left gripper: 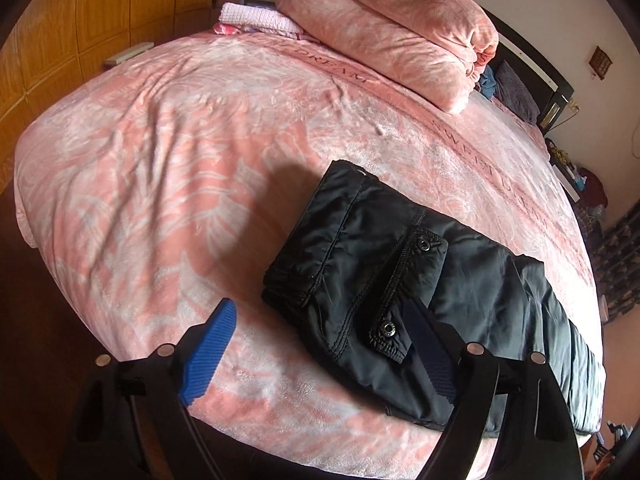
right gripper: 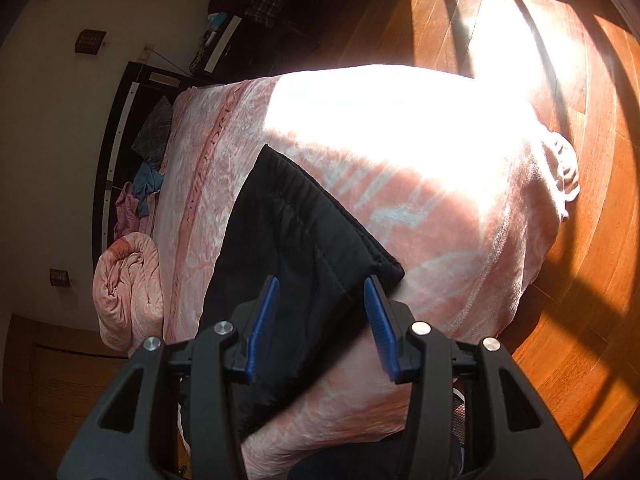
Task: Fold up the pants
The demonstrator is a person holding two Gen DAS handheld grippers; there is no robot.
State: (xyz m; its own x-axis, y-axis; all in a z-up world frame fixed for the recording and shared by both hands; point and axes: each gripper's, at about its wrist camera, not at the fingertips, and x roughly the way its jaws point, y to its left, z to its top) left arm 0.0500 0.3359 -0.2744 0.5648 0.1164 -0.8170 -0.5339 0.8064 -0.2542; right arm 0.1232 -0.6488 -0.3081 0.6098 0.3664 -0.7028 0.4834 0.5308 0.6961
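Note:
Black padded pants lie folded on a pink patterned bed blanket, with a snap-button pocket flap on top. My left gripper is open and empty, hovering just above the near end of the folded pants, its blue fingers astride that end. In the right wrist view the pants show their elastic waistband end lying flat. My right gripper is open and empty, held above the pants near their corner.
A folded pink quilt and a white towel lie at the head of the bed. The wooden wardrobe stands left. The sunlit wooden floor lies beyond the bed's edge. Clutter sits by the dark headboard.

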